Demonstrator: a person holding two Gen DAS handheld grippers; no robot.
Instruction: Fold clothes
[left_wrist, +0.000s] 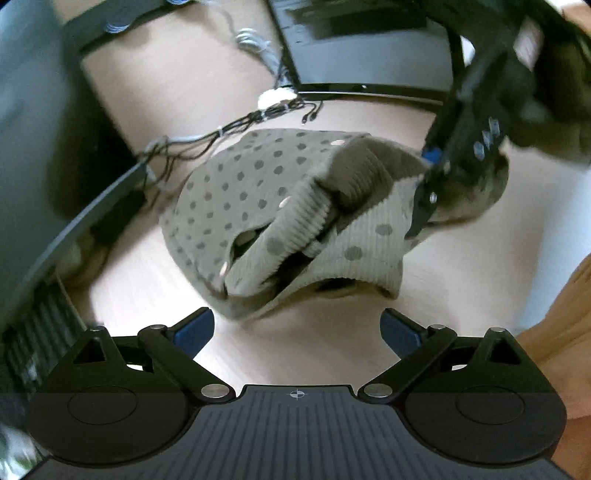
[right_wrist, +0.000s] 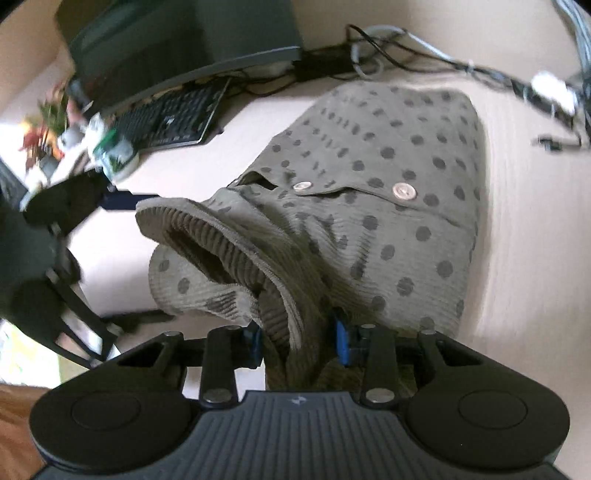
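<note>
Left gripper (left_wrist: 297, 328): jaws wide, empty, near edge of dotted cardigan (left_wrist: 258, 206) | right gripper (right_wrist: 301, 341): clamped on ribbed cuff (right_wrist: 284, 325) | desk (left_wrist: 332, 354) beneath

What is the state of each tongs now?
Left tongs: open, holding nothing.
Right tongs: closed on the polka-dot cardigan.

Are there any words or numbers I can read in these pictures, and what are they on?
No words or numbers can be read anywhere.
The keyboard keys carry marks, too small and blurred to read.
The right gripper body has a tiny emblem, no letters.
The left gripper body shows only a crosshair mark.
The dotted cardigan has no label showing.
</note>
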